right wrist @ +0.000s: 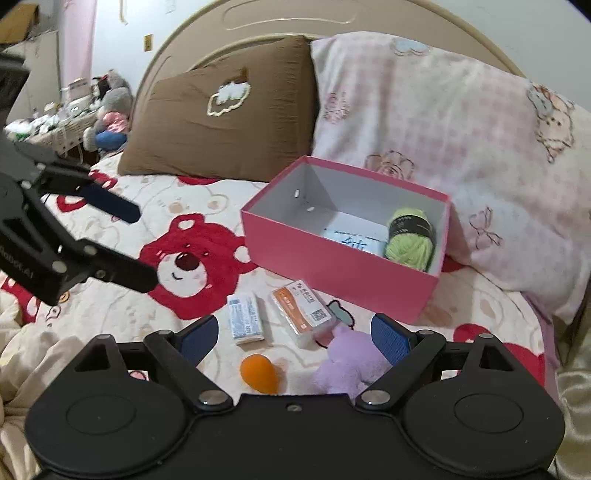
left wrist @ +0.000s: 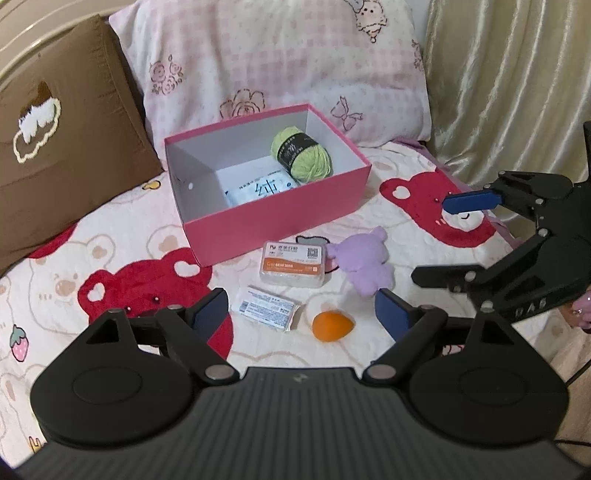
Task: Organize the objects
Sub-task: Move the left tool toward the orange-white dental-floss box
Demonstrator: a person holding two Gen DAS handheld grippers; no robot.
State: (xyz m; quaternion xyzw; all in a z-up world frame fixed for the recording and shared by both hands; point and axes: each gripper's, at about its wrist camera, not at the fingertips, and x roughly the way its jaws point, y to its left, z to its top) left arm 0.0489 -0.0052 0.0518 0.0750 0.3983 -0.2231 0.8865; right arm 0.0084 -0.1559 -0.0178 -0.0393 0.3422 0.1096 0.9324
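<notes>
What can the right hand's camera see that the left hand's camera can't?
Only the right wrist view shows the bed's headboard, a cluttered side table and a grey stuffed toy. Only the left wrist view shows the shiny curtain. Both show the pink box with green yarn inside, the orange sponge, the purple plush, two small packets, the brown pillow and the pink pillow.

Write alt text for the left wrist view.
An open left gripper hangs over a small white packet and an orange egg-shaped sponge on a bear-print bedspread. Beyond lie a clear plastic case, a purple plush toy and an open pink cardboard box holding green yarn.
</notes>
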